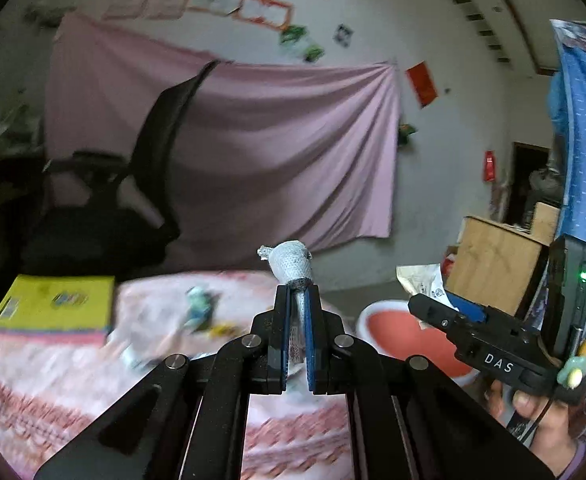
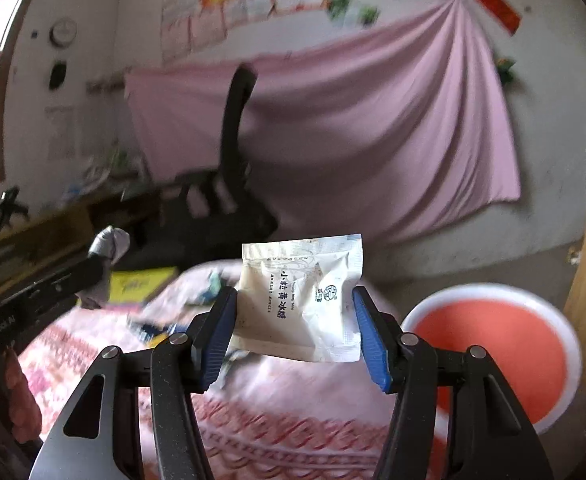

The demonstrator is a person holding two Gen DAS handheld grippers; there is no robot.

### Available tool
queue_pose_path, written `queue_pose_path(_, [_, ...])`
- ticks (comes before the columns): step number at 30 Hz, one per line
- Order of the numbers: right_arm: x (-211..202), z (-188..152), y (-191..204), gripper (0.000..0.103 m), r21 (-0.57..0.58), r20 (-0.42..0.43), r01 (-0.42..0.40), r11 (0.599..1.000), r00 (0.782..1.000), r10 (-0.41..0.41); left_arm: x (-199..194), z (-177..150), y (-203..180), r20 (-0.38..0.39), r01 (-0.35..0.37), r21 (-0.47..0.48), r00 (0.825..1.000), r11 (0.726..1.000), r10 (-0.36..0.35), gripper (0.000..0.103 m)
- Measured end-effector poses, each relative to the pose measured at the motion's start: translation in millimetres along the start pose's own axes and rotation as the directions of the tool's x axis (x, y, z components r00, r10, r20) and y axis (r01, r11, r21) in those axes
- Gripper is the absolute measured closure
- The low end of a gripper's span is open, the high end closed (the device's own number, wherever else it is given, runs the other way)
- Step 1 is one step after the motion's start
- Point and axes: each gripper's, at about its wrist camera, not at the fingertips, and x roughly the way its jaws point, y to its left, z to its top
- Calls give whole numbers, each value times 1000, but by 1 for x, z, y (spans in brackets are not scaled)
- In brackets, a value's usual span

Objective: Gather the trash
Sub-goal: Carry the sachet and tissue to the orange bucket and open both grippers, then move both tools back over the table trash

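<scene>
Nearest the lens, the left tongs (image 1: 297,292) are pressed together on a crumpled grey-white tissue (image 1: 291,262), whose long axis runs straight out along the fingers with its wad poking past the tips. The right tongs (image 2: 295,320) are clamped across the short sides of a white sachet (image 2: 301,300), which hangs flat between the blue pads (image 2: 367,340) with its long axis spanning pad to pad. Both pieces are lifted clear above the table (image 2: 253,408) with its pink patterned cloth. On the cloth, farther from the red bin (image 2: 489,344) than either pair of tongs, lie more scraps (image 1: 199,306) and a yellow book (image 1: 53,308). The red bin, white-rimmed, sits beyond the table's right edge, to the right of and below both loads. The right tongs are the nearer to it, so the sachet likely goes in first, by a short swing right and down. Behind everything stand a black office chair (image 1: 133,184) and a pink sheet (image 1: 273,148) on the wall.
</scene>
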Motion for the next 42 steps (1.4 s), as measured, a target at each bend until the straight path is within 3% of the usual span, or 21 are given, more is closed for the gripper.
queue_pose_path(6, [-19, 7, -33, 45, 43, 122, 118, 992, 985, -123, 47, 12, -43, -58, 92, 44, 994, 995, -89, 98])
queue_pose_path(14, [-20, 2, -92, 45, 138, 100, 232, 963, 964, -247, 106, 13, -90, -162, 198, 37, 968, 980, -189, 98])
queue_pose_path(19, [-16, -8, -123, 44, 199, 22, 269, 942, 960, -278, 145, 10, -109, -265, 233, -24, 936, 972, -231, 98])
queue_pose_path(22, [-5, -11, -134, 43, 223, -27, 280, 934, 959, -281, 169, 7, -120, -334, 238, -48, 911, 970, -240, 98])
queue_pose_path(29, [-1, -17, -151, 40, 279, -88, 293, 915, 956, -279, 198, 6, -121, -420, 230, -88, 874, 969, -245, 98])
queue_pose_path(33, [1, -20, -158, 40, 301, -115, 305, 904, 952, -283, 210, 2, -124, -456, 209, -88, 861, 974, -226, 87])
queue_pose_path(36, [2, -21, -163, 40, 312, -128, 307, 899, 951, -281, 213, 0, -124, -459, 207, -101, 858, 973, -230, 75])
queue_pose_path(40, [1, -21, -164, 31, 318, -131, 320, 892, 947, -293, 211, -2, -116, -462, 182, -119, 860, 976, -217, 75])
queue_pose_path(42, [-1, -20, -165, 30, 319, -126, 320, 892, 947, -295, 207, 0, -109, -451, 162, -131, 869, 978, -204, 74])
